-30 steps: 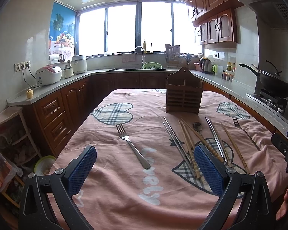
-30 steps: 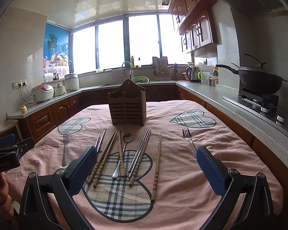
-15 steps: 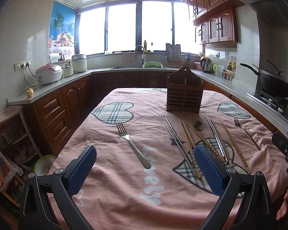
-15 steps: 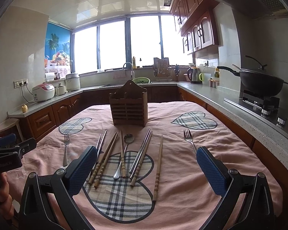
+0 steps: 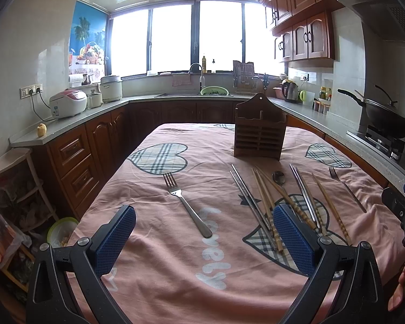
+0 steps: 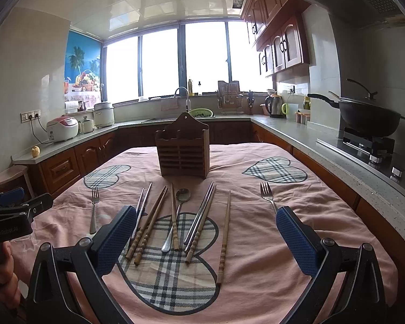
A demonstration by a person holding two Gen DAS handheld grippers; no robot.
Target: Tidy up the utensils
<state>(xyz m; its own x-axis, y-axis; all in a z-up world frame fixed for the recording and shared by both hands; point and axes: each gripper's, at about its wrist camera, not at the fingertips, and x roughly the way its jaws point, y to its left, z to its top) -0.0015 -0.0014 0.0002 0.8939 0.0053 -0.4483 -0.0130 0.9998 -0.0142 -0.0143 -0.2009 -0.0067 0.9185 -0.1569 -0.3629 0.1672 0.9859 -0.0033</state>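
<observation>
Holding both grippers, left gripper [image 5: 203,229] and right gripper [image 6: 206,229], jaws spread wide and empty, we are hovering above scattered chopsticks [image 6: 148,221], forks [image 5: 186,202] and wooden holder [image 6: 183,151].

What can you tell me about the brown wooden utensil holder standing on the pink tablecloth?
The brown wooden utensil holder stands upright on the pink tablecloth, beyond the row of loose cutlery. Its front is slatted with horizontal gaps, and a taller, peaked back panel has a small hanging hole near the top. Dividers at the top suggest separate compartments. No utensil handles show above its rim, and nothing touches it except the cloth beneath.
</observation>
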